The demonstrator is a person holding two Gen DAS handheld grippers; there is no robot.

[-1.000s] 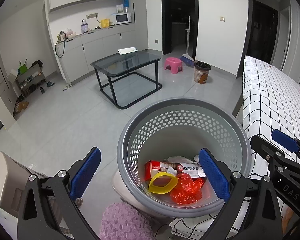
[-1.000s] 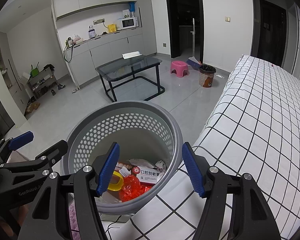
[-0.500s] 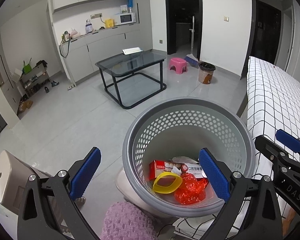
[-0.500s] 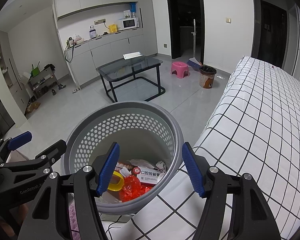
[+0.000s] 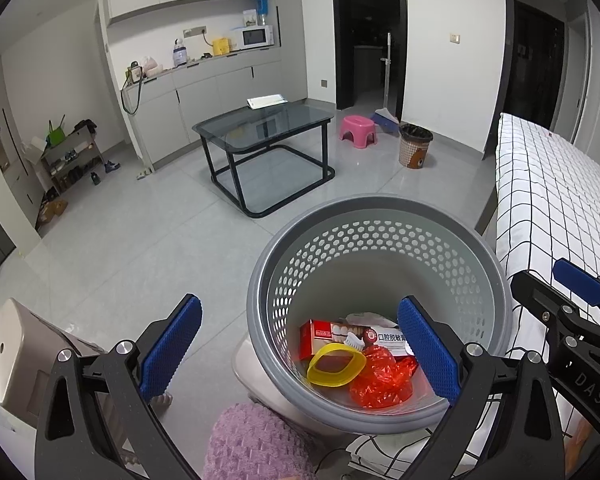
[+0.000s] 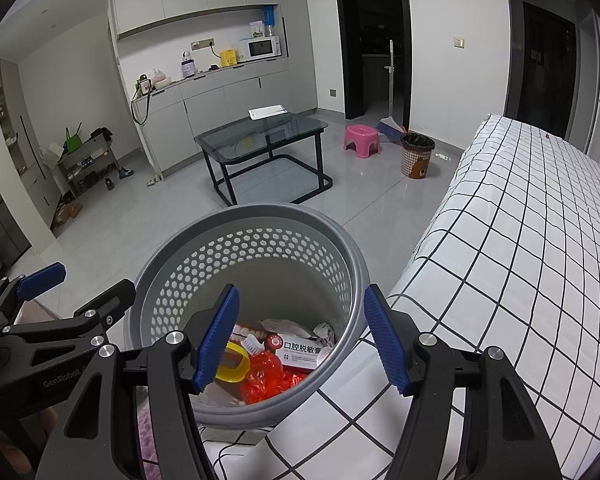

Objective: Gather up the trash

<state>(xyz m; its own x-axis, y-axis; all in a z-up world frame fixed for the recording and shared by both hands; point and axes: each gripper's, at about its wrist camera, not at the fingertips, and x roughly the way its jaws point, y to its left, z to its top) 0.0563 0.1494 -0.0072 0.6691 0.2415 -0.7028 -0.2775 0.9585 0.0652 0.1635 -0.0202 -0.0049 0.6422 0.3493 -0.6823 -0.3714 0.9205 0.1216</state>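
Both claws, left gripper (image 5: 300, 354) and right gripper (image 6: 302, 340), are held released above one grey basket (image 5: 380, 216) containing one yellow ring (image 5: 334, 366), one red wrapper (image 5: 380, 380) and one toothpaste box (image 6: 304, 350).

Basket (image 5: 380, 216) stands left of the bed (image 5: 548, 200), holding box (image 5: 324, 334), ring (image 5: 336, 364) and bag (image 5: 380, 380). Glass table (image 5: 264, 124) stands behind it.

Even, cool indoor light; soft shadows. Faint glare on floor tiles (image 5: 100, 248). Sharp focus throughout. Strong fisheye bending, black vignette at corners.
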